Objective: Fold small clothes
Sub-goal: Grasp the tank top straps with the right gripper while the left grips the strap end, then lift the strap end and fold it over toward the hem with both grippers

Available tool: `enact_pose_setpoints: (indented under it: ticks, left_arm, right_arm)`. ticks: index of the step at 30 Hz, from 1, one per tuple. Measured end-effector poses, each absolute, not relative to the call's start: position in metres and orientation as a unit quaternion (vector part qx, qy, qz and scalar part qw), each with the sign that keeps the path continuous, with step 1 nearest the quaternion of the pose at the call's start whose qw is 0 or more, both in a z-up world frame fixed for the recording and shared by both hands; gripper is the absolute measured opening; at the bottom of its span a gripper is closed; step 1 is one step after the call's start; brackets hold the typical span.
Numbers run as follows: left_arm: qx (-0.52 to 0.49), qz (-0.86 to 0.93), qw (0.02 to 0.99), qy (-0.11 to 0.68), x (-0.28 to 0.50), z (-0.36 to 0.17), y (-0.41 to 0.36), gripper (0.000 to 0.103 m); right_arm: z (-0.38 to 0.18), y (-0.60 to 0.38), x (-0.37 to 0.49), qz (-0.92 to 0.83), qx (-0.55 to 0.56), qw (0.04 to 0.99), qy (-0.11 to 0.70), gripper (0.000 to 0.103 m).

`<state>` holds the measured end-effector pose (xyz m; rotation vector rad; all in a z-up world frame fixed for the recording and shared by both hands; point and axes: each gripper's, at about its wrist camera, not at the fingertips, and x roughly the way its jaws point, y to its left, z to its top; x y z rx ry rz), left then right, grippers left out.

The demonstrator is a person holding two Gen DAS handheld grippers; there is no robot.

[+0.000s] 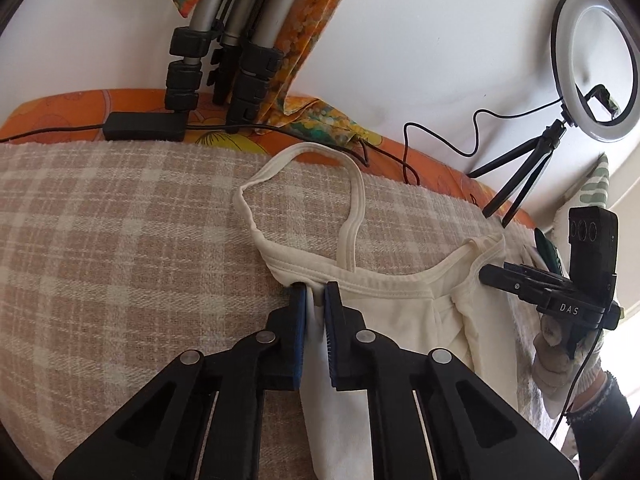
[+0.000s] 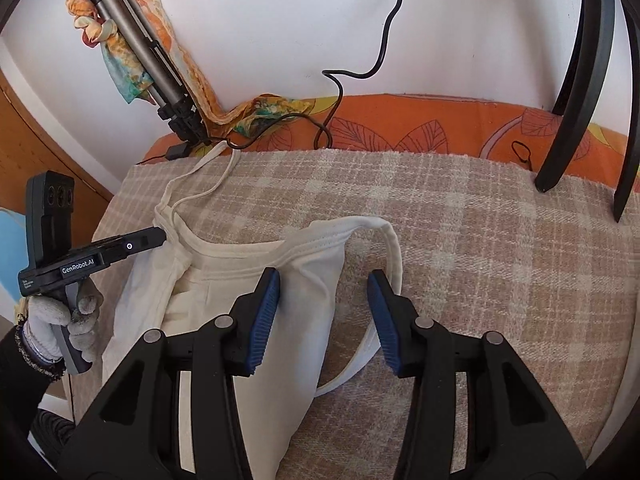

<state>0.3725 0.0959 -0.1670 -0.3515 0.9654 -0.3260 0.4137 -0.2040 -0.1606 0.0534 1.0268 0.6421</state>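
Note:
A cream strappy top [image 1: 400, 320] lies on the checked beige blanket [image 1: 120, 220]. My left gripper [image 1: 315, 300] is shut on its upper left corner, where the looped strap [image 1: 352, 208] starts, with white cloth pinched between the blue pads. The right wrist view shows that gripper [image 2: 162, 236] nipping the same corner of the top [image 2: 240, 300]. My right gripper [image 2: 325, 308] stands open over the other upper corner. Cloth and strap [image 2: 390, 240] lie between its pads without being squeezed. A gloved hand [image 1: 556, 356] holds the right gripper [image 1: 484, 274] at the top's right edge.
Grey tripod legs [image 1: 224, 60] and a black adapter box [image 1: 144, 126] with cables stand at the blanket's far edge by the white wall. A ring light [image 1: 596, 64] on a small tripod is at far right. Dark stand legs [image 2: 580, 80] rest on the blanket's far right. Orange patterned sheet [image 2: 420, 124] beyond.

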Motion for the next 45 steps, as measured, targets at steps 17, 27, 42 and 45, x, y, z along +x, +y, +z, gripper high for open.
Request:
enact_pose_setpoints:
  ticks: [17, 27, 42, 45]
  left_arm:
    - [-0.171, -0.174, 0.868, 0.432, 0.363, -0.148, 0.100, 0.002]
    - [-0.149, -0.191, 0.886, 0.395, 0.331, -0.107, 0.092, 0.002]
    - [-0.128, -0.210, 0.898, 0.364, 0.213, -0.062, 0.088, 0.001]
    - [-0.133, -0.217, 0.888, 0.383, 0.204, -0.072, 0.089, 0.001]
  right_arm:
    - [-0.140, -0.206, 0.422, 0.325, 0.063, 0.818, 0.471, 0.007]
    - [-0.089, -0.219, 0.389, 0.343, 0.068, 0.831, 0.432, 0.006]
    - [-0.044, -0.233, 0.252, 0.345, 0.018, 0.846, 0.406, 0.006]
    - [-0.053, -0.233, 0.239, 0.327, -0.002, 0.849, 0.416, 0.006]
